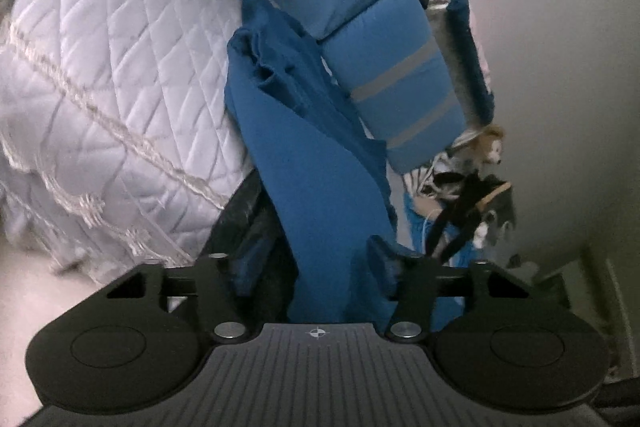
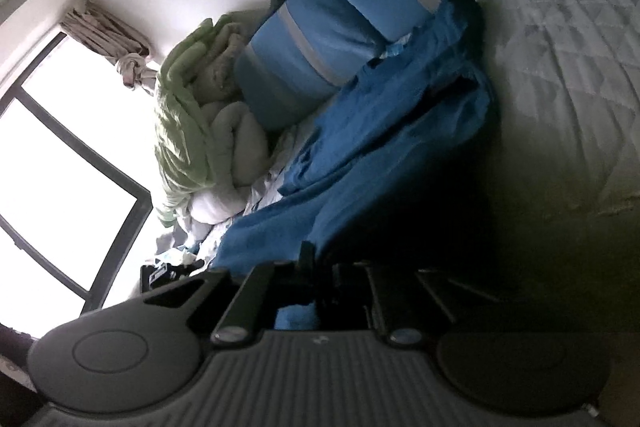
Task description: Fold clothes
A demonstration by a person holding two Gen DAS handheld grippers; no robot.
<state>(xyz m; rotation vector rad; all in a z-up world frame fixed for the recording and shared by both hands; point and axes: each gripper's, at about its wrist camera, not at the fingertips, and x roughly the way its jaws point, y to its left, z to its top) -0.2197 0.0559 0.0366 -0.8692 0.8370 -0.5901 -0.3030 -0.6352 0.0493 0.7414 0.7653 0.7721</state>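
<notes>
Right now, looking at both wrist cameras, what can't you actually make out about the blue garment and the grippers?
- Blue garment: its type and full outline; left wrist view, folds and the frame edge cut it off.
- Left gripper: the fingertips; cloth covers the gap, so the grip is unclear.
- Right gripper: its fingers are lost in deep shadow; right wrist view.
- Clutter beside the striped blue cushions: blurred and small, left wrist view.

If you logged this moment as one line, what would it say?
task: fold clothes | left claw: shut on blue garment | right claw: shut on blue garment | garment stretched over quilt, beside pillows
</notes>
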